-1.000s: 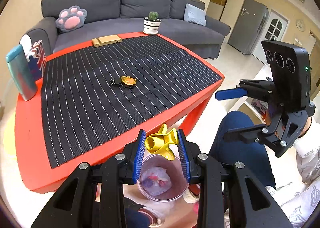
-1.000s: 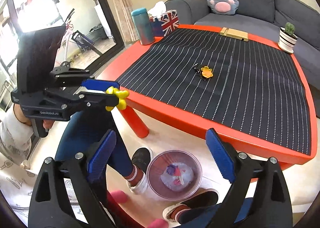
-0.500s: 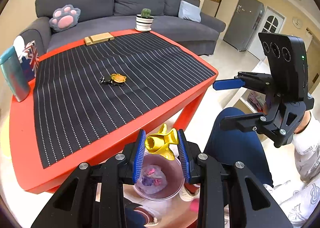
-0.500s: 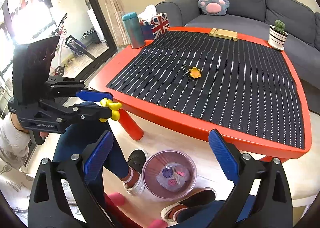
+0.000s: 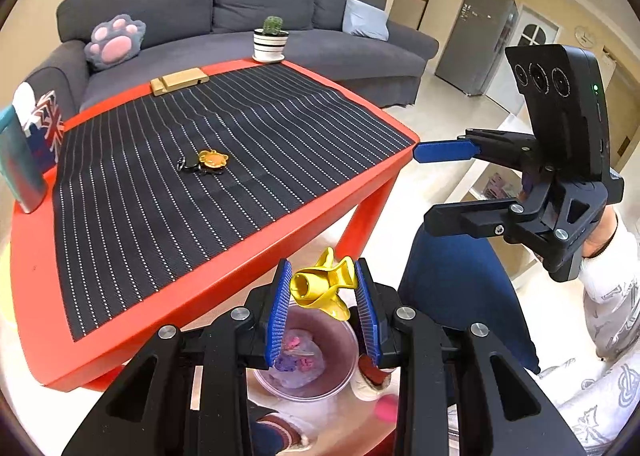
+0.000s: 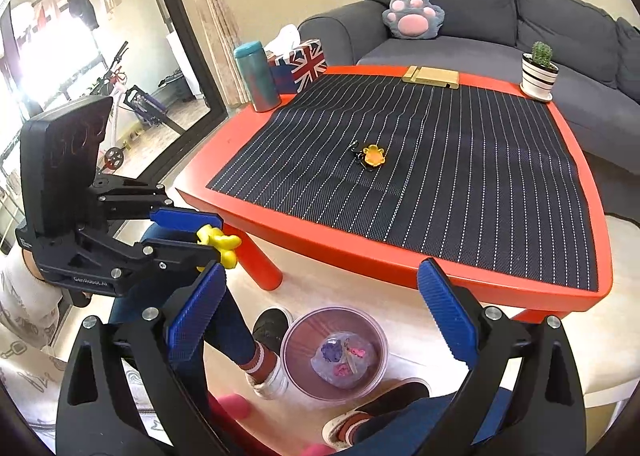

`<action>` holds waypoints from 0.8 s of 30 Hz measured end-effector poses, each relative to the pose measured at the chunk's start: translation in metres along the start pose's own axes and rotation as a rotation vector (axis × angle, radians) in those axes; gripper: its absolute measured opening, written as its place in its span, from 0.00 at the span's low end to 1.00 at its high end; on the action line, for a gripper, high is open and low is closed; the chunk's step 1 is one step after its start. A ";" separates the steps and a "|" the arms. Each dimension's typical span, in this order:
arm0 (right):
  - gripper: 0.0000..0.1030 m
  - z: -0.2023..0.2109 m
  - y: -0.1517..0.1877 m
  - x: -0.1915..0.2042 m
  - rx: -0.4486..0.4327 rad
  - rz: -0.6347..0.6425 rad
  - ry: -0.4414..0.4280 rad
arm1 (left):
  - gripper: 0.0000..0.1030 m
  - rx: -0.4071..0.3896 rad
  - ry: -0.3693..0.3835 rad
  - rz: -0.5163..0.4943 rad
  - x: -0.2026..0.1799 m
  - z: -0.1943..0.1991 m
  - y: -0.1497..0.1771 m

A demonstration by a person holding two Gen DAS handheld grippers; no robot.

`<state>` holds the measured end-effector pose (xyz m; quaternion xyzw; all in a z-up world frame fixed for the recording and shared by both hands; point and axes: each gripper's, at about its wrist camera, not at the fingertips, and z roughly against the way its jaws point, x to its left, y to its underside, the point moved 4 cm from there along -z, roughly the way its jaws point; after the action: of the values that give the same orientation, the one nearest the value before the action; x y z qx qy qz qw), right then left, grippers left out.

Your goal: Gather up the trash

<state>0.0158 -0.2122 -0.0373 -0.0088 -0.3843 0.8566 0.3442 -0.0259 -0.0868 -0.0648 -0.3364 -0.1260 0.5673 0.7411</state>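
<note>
The left claw [image 5: 322,288] grips a yellow toy [image 5: 323,288] above the bin [image 6: 334,354] on the floor, while the right claw [image 6: 320,320] hangs wide and empty beside the red worktop [image 6: 360,252].

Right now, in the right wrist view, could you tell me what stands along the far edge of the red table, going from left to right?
Teal bottle → Union Jack tissue box → flat wooden block → striped pot with a cactus.

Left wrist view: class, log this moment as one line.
left gripper: shut on yellow toy | above bin | right gripper: open, empty
</note>
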 end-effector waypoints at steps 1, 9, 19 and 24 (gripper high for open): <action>0.92 0.000 0.000 0.000 -0.002 -0.001 -0.001 | 0.31 0.001 0.001 -0.002 -0.001 0.000 0.000; 0.92 0.005 0.002 -0.007 -0.013 -0.017 0.003 | 0.89 -0.032 0.002 0.006 -0.002 -0.002 -0.003; 0.92 0.003 0.005 -0.007 -0.007 -0.028 0.002 | 0.92 -0.023 -0.029 0.041 0.006 -0.005 -0.001; 0.92 0.001 0.004 -0.006 -0.004 -0.028 -0.002 | 0.93 -0.026 -0.029 0.052 0.007 -0.002 0.000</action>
<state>0.0176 -0.2187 -0.0411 -0.0033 -0.3863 0.8509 0.3559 -0.0223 -0.0812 -0.0681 -0.3408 -0.1356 0.5894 0.7198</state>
